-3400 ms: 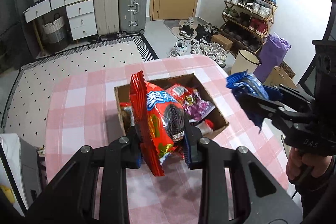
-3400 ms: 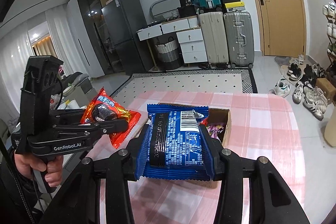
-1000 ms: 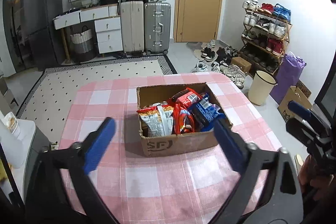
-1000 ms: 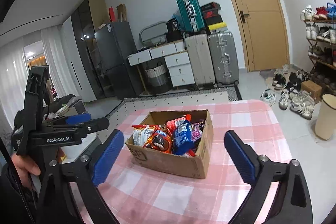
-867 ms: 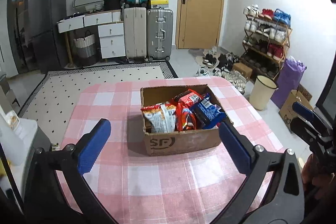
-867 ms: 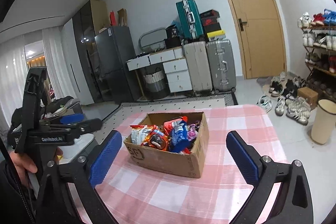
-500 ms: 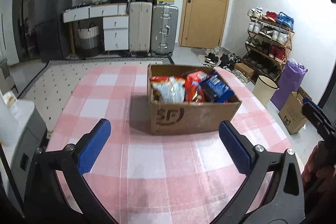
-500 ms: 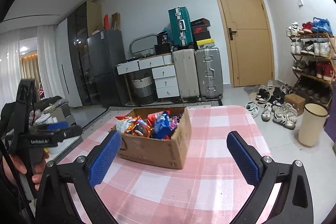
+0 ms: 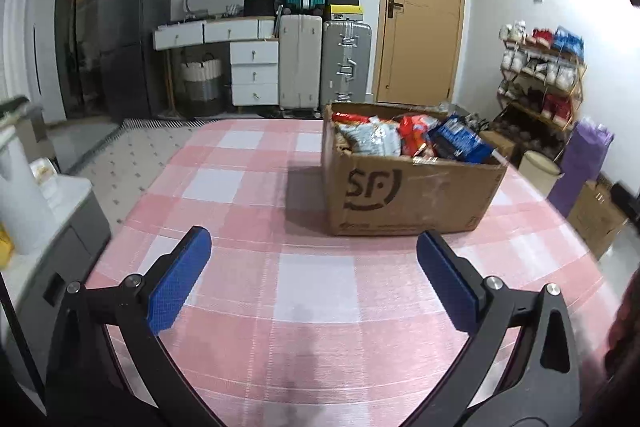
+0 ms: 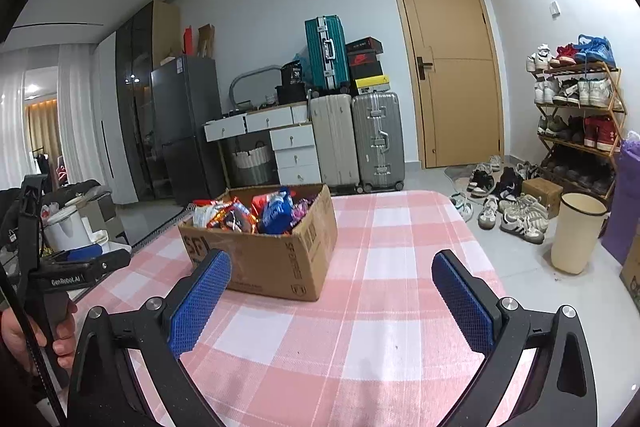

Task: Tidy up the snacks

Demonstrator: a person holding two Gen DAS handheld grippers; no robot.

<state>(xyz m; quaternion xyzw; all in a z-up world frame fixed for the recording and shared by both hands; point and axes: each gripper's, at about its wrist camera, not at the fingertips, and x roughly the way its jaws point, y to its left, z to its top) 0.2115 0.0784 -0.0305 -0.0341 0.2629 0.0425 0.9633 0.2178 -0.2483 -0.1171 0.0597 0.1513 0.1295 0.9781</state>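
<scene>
Both spread wide, gripping nothing: left gripper [image 9: 314, 267], right gripper [image 10: 331, 287] over near table [image 9: 256, 291] edge. Snacks [image 9: 408, 141] packed in cardboard box [image 9: 404, 199] toward far edge; looks finished, hence backed off

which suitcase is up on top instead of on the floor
The teal suitcase: it stands raised behind the others, level with the desk-top clutter. The cream suitcase and silver suitcase stand side by side on the floor.

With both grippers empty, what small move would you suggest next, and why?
Probably just rest both grippers: the left gripper and right gripper are open and empty, the snacks sit in the box, and no snack shows on the table.
</scene>
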